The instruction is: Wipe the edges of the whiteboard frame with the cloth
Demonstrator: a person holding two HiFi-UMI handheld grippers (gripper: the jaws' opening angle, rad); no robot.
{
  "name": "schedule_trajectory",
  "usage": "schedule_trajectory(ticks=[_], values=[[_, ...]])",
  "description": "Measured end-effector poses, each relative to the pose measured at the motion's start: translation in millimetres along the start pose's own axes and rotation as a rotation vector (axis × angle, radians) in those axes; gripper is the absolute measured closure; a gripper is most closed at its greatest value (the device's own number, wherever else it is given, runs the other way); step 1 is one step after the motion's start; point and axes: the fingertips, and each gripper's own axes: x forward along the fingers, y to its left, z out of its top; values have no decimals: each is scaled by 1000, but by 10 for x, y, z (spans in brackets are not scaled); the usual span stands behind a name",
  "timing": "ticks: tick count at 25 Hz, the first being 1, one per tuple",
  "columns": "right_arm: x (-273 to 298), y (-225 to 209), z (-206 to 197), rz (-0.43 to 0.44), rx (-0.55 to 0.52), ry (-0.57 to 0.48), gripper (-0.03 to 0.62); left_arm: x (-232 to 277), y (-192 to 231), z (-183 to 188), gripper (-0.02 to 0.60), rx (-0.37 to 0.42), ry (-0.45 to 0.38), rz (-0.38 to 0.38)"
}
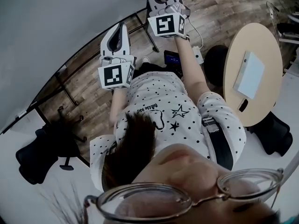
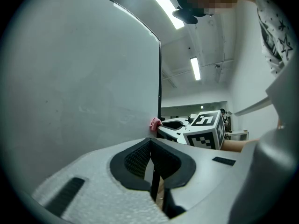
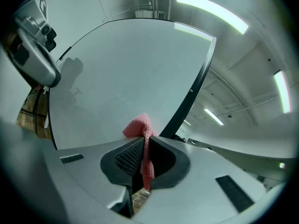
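1. The cloth (image 3: 140,125) is a small pink knit. It looks soft and light and will likely crumple under pressure, so it is best pinched mid-fold with a tuft left free in front.
2. The right gripper (image 3: 142,143) is clenched on it in just that way. The tuft pokes past the jaw tips at the whiteboard's (image 3: 126,69) side edge and seems to touch it.
3. The frame (image 3: 190,93) is a thin, dark, hard strip around a pale, flat, smooth board.
4. The black ribbed pads (image 3: 126,158) should hold the knit well.
5. The left gripper (image 2: 152,155) has its jaws pressed together on nothing. It is near the board face and apart from the cloth.
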Motion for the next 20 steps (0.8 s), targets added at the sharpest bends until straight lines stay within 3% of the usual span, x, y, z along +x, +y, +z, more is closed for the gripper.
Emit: schedule_trajectory(ticks=[20], values=[[87, 223, -414, 48, -4, 24, 565, 86, 70, -164, 565, -10, 34, 25]])
